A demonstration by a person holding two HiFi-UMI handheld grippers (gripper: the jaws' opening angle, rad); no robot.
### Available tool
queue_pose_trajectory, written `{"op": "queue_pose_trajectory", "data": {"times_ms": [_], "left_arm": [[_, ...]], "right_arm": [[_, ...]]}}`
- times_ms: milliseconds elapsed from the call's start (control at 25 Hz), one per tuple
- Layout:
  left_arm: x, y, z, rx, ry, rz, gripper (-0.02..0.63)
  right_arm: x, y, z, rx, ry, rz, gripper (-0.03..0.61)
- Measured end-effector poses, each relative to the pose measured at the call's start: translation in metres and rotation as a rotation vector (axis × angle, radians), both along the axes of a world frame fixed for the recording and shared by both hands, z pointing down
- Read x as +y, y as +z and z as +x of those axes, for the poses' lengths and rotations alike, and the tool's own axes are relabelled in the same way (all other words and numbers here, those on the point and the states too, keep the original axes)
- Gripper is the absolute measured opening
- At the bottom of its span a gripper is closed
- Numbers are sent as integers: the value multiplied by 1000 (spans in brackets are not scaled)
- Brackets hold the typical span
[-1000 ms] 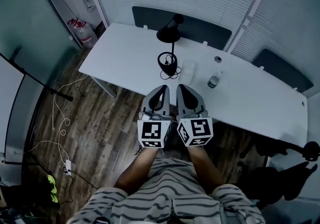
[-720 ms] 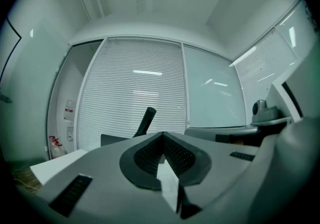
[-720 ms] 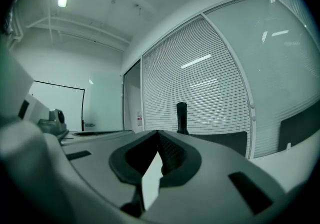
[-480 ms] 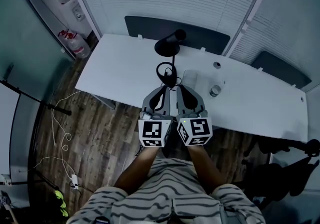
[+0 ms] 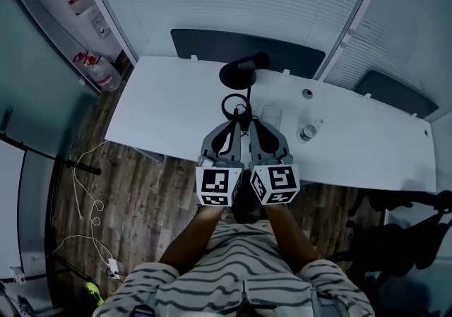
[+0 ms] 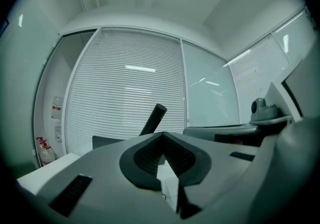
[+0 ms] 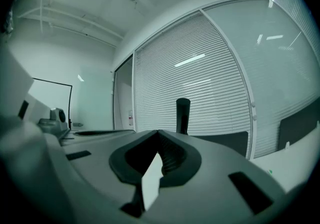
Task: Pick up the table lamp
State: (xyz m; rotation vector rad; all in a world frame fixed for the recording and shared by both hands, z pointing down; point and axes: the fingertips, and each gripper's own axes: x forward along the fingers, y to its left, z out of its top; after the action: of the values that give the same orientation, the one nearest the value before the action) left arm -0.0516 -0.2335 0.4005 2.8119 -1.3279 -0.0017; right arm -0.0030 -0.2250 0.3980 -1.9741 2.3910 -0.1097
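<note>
The black table lamp point(image 5: 241, 73) stands on the white table point(image 5: 162, 107), its round head over a ring-shaped base point(image 5: 236, 105) with a coiled cord. My left gripper point(image 5: 231, 125) and right gripper point(image 5: 255, 125) lie side by side over the table's near edge, tips just short of the base. Both point level at the lamp. In the left gripper view the jaws point(image 6: 161, 135) meet at the tip with nothing between them, and the lamp's arm point(image 6: 152, 119) rises behind. The right gripper point(image 7: 158, 133) is shut and empty too, with the lamp point(image 7: 182, 115) straight ahead.
A white flat object point(image 5: 270, 114) lies right of the lamp base, with a small cup point(image 5: 308, 130) and another small round item point(image 5: 307, 94) farther right. Dark chair backs point(image 5: 212, 42) stand behind the table against blinds. Water bottles point(image 5: 100, 77) and floor cables point(image 5: 92, 202) are at left.
The view and both grippers have moved forward toward the table. The gripper tips went from short of the table edge to over it, close to the lamp base. Both stay shut.
</note>
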Motion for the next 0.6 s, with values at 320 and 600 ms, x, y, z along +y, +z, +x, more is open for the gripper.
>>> {"op": "queue_pose_trajectory", "data": {"times_ms": [320, 600], "left_arm": [[-29, 7, -4, 16, -27, -23, 8], [-50, 9, 1, 4, -72, -21, 8]], "right_arm": [[-32, 21, 23, -19, 6, -48, 12], [-66, 68, 40, -19, -58, -84, 30]]}}
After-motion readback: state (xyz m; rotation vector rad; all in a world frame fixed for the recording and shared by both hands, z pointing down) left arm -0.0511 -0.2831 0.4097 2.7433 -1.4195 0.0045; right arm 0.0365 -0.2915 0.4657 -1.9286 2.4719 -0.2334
